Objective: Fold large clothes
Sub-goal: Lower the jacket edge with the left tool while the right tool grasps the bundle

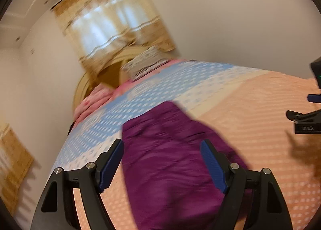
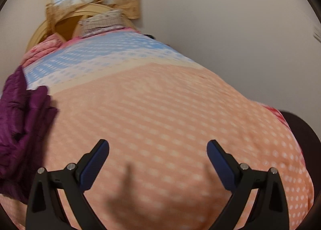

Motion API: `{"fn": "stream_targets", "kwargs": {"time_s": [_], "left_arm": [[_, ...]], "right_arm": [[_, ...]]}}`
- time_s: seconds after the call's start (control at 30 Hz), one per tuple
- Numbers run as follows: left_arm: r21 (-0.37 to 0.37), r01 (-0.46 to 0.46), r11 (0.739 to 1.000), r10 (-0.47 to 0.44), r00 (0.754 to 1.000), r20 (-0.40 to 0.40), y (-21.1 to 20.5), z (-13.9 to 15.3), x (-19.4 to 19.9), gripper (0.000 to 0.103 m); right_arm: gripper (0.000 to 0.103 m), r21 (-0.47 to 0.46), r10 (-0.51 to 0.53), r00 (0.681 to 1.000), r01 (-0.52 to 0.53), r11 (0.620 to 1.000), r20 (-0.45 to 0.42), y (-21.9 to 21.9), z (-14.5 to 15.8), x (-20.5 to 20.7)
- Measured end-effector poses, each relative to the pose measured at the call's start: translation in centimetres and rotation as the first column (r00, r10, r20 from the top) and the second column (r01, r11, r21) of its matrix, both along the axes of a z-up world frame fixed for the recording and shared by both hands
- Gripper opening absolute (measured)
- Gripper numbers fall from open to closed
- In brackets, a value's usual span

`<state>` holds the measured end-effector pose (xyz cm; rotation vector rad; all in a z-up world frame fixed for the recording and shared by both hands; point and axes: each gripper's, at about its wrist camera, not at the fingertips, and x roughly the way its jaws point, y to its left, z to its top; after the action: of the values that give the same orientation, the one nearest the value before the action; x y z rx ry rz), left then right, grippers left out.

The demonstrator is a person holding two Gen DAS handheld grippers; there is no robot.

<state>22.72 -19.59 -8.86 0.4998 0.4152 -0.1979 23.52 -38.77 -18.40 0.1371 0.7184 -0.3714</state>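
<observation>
A purple garment (image 1: 170, 161) lies in a long folded strip on the bedspread (image 1: 250, 109), beneath my left gripper (image 1: 163, 143). That gripper hangs above it with jaws wide apart and nothing between the pads. In the right wrist view the same purple garment (image 2: 22, 129) is bunched at the left edge. My right gripper (image 2: 158, 144) is open over the bare orange dotted bedspread (image 2: 170, 109), well to the right of the cloth, holding nothing. Part of the right gripper (image 1: 305, 117) shows at the right edge of the left wrist view.
The bed's far half is blue with white dots (image 1: 140, 97). Pink bedding (image 1: 94, 99), a patterned pillow (image 1: 144, 63) and a curved wooden headboard (image 1: 84, 83) lie at its head. A curtained window (image 1: 112, 21) is behind. A plain wall (image 2: 230, 19) runs along the right.
</observation>
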Motion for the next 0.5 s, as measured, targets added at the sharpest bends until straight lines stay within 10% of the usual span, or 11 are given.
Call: {"fn": "stream_targets", "kwargs": {"time_s": [0.27, 0.5], "left_arm": [[-0.037, -0.236, 0.971, 0.236, 0.972, -0.009, 7.1, -1.4, 7.6, 0.079], [-0.086, -0.405, 0.91, 0.397, 0.912, -0.1, 10.7, -3.7, 14.4, 0.079]], "right_arm": [[0.099, -0.011, 0.14, 0.99, -0.14, 0.99, 0.019, 7.3, 2.7, 7.6], [0.075, 0.049, 0.192, 0.981, -0.193, 0.98, 0.016, 12.4, 5.5, 14.7]]}}
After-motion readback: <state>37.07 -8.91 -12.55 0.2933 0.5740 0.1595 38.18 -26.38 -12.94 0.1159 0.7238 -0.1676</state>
